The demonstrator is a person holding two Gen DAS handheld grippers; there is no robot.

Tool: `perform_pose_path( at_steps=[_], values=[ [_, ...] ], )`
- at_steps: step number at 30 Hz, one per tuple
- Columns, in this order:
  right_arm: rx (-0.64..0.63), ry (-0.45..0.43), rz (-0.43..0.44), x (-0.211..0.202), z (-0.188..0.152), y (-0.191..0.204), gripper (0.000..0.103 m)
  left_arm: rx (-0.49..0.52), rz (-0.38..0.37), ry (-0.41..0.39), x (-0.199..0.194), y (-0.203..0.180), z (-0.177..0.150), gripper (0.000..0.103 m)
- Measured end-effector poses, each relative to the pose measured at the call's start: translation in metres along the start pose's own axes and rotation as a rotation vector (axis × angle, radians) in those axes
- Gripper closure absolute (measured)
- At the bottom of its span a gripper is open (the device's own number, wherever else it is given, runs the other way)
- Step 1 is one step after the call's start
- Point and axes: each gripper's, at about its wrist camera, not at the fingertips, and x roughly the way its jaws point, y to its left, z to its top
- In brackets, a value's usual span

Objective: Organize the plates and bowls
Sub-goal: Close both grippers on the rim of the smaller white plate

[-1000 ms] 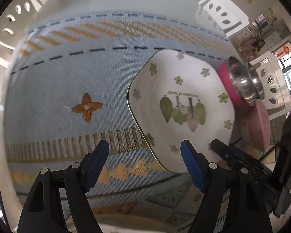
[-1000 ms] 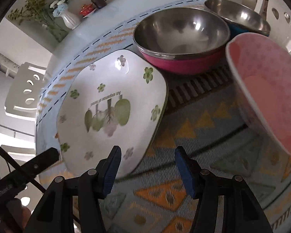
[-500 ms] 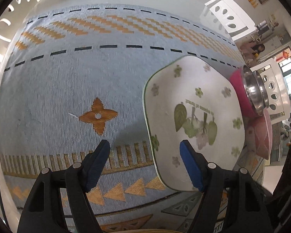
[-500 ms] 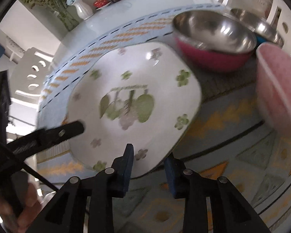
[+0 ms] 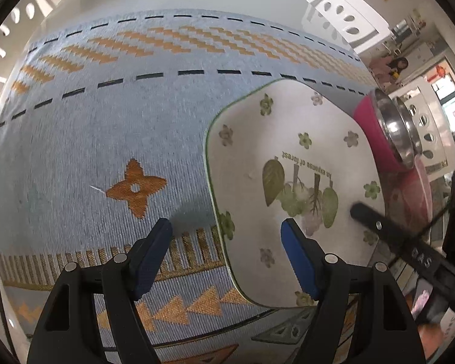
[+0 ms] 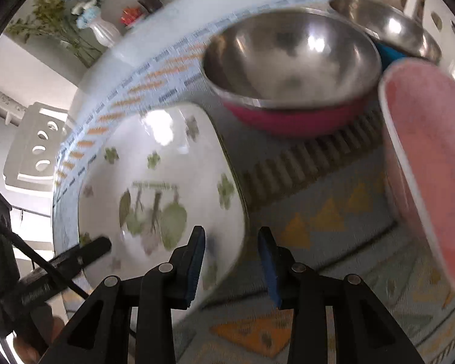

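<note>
Where lying flat on patterned blue cloth (image 5: 112, 127): white plate (image 5: 291, 163), green rim, leaf print. Left gripper (image 5: 224, 254) spread wide, empty, straddling plate edge; right gripper (image 6: 231, 259) parted, empty. Beyond: steel bowl (image 6: 291, 63), white chair (image 5: 345, 24).

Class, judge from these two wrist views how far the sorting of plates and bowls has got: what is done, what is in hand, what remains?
Done: nothing looks stacked; the plate, pink-sided steel bowl, second steel bowl and pink bowl sit separately on the cloth.
In hand: both the left gripper and right gripper straddle the plate's rim, jaws open, no grip.
Left: gripping and placing the plate, then grouping the bowls.
</note>
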Motion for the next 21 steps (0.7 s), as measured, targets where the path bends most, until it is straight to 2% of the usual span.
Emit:
perform_pose_path(
  at_steps=[4,7,11,16,18,21],
  values=[
    [-0.09,-0.035,-0.029,0.004,0.0,0.014,0.068,0.023,0.02,-0.02,0.001,-0.005,-0.003,0.033],
    [-0.128,-0.042,-0.055,0.005,-0.002,0.021,0.067,0.058,-0.002,-0.004,0.002,-0.012,0.0,0.082],
    [-0.145,-0.03,-0.036,0.002,-0.002,0.02,0.068,0.078,0.034,-0.043,-0.001,-0.015,0.0,0.081],
    [-0.217,-0.055,-0.006,-0.02,-0.01,0.026,0.069,0.062,-0.037,-0.109,-0.025,-0.01,0.002,0.081],
    [-0.21,-0.054,0.027,-0.028,-0.016,0.028,0.068,0.089,-0.016,-0.137,-0.029,-0.013,0.003,0.081],
    [-0.199,-0.052,0.026,-0.029,-0.019,0.025,0.068,0.133,0.02,-0.137,-0.028,-0.019,-0.001,0.081]
  ],
)
